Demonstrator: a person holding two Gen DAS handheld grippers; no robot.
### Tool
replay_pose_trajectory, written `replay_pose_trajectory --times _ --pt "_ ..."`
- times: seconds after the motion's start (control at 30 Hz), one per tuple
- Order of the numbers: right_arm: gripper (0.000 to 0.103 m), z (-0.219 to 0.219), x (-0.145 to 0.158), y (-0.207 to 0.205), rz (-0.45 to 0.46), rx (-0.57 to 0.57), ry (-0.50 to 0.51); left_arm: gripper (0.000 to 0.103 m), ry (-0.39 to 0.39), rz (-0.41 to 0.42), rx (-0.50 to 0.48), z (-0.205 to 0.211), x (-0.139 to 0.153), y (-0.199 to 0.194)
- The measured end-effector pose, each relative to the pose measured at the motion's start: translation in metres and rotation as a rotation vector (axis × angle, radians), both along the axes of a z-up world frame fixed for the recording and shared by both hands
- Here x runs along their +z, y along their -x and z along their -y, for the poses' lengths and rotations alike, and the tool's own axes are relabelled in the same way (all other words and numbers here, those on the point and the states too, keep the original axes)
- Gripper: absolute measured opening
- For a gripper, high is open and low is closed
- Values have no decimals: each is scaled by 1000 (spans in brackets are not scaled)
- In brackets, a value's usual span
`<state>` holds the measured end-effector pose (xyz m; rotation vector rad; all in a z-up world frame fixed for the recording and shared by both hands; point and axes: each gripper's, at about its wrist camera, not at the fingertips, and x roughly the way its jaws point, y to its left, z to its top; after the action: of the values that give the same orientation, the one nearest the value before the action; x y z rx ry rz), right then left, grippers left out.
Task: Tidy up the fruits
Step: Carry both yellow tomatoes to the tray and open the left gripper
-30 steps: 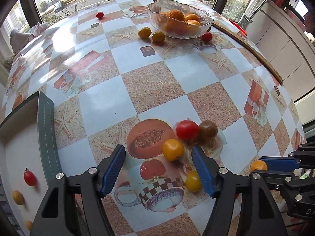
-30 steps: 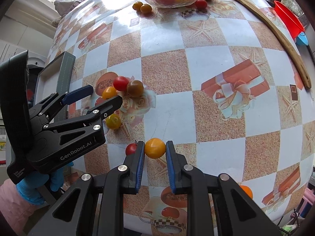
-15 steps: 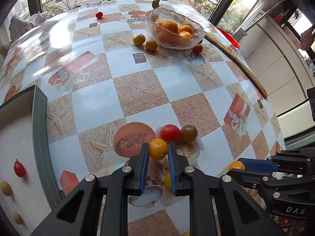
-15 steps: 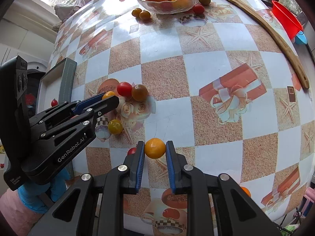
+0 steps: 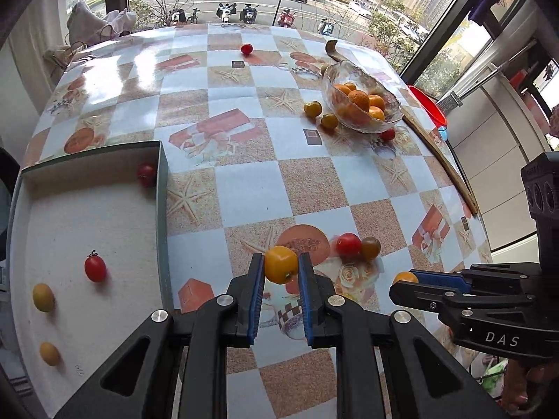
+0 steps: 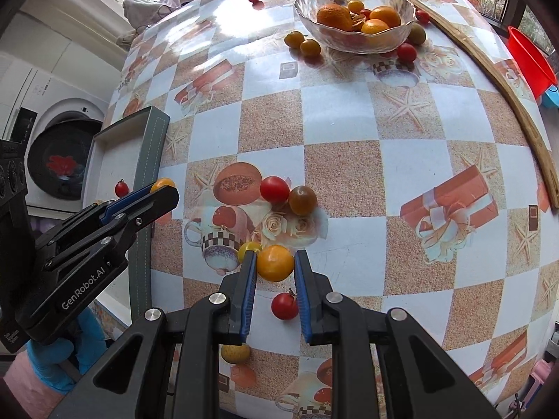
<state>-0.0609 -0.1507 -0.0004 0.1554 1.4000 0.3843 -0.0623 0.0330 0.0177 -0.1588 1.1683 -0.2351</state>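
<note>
Behind your table sits a washing machine; red basin at the window side; crumpled cloth on the far edge; scooters parked outside.

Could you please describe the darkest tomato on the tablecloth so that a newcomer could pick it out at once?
Start at the printed melon slice on the checked tablecloth, near the grey tray. Just right of it a red tomato and a brownish tomato sit touching. The brownish tomato is the one: the loose tomatoes around it are bright red or yellow, while it is a dull olive-brown.
</note>
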Motion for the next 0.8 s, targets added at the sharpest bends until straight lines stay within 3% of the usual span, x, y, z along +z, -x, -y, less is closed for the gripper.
replay_pose_trajectory --times 0.5,0.67,0.8 --pt "23 -124 16 -44 59 223 -52 20 -125 24 252 -123 3 7" --pt "23 -169 14 -57 76 284 -52 20 -198 0 284 -151 -12 -4" --pt "23 -196 9 -69 75 309 -50 20 -213 -6 302 -165 -21 -13"
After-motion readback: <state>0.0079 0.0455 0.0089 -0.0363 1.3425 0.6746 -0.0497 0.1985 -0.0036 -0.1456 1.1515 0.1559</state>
